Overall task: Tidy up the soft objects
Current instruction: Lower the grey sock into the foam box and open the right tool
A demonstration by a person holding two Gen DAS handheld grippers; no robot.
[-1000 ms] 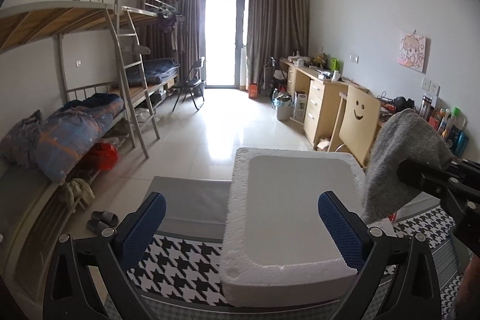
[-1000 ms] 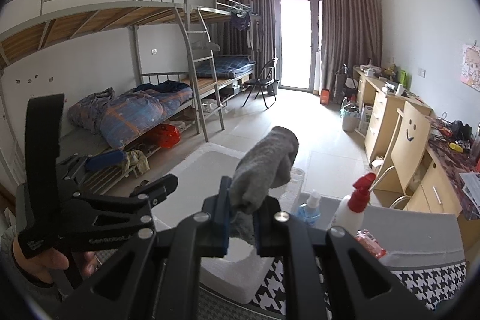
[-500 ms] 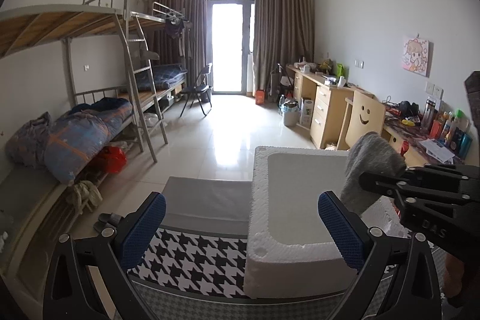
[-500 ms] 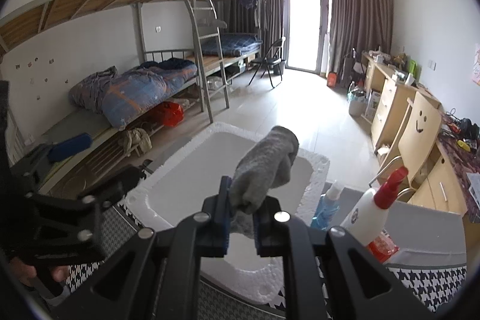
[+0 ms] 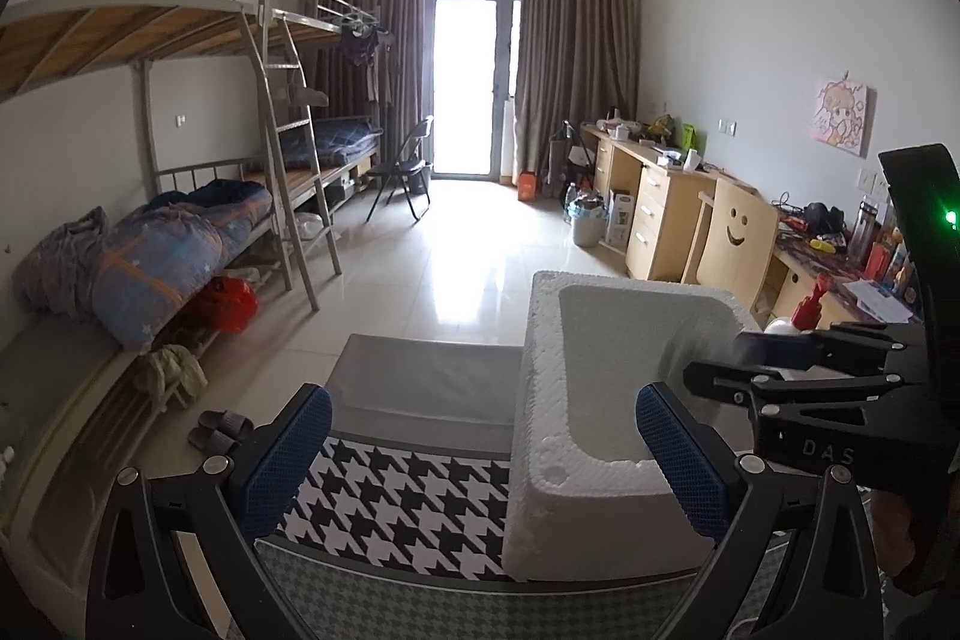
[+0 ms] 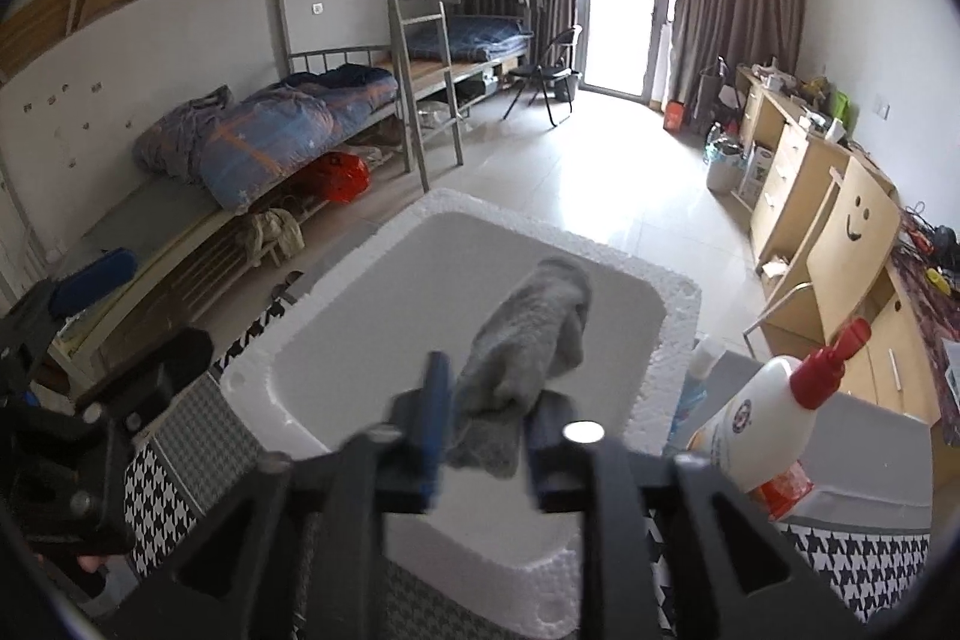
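A white foam box point(image 5: 540, 400) stands on a houndstooth cloth point(image 5: 408, 496). My right gripper point(image 6: 489, 424) hangs over the box's near end, tilted down into it. Its jaws are opening, and a grey sock point(image 6: 534, 328) slumps between them toward the box floor point(image 6: 360, 340), no longer pinched. In the left wrist view the right gripper point(image 5: 720, 358) reaches in over the box's right rim, and the sock is hidden there. My left gripper point(image 5: 483, 454) is open in front of the box's near left corner, holding nothing.
A white bottle with a red cap point(image 6: 756, 418) and a smaller blue bottle point(image 6: 696, 370) stand just right of the box. A grey mat point(image 5: 420, 376) lies behind the cloth. Bunk beds point(image 5: 180, 244) line the left wall, desks and a smiley-face chair point(image 5: 735, 232) the right.
The right gripper has dipped lower over the box and its jaws have parted. The sock, upright and pinched before, now sags into the box. The left gripper has hardly moved.
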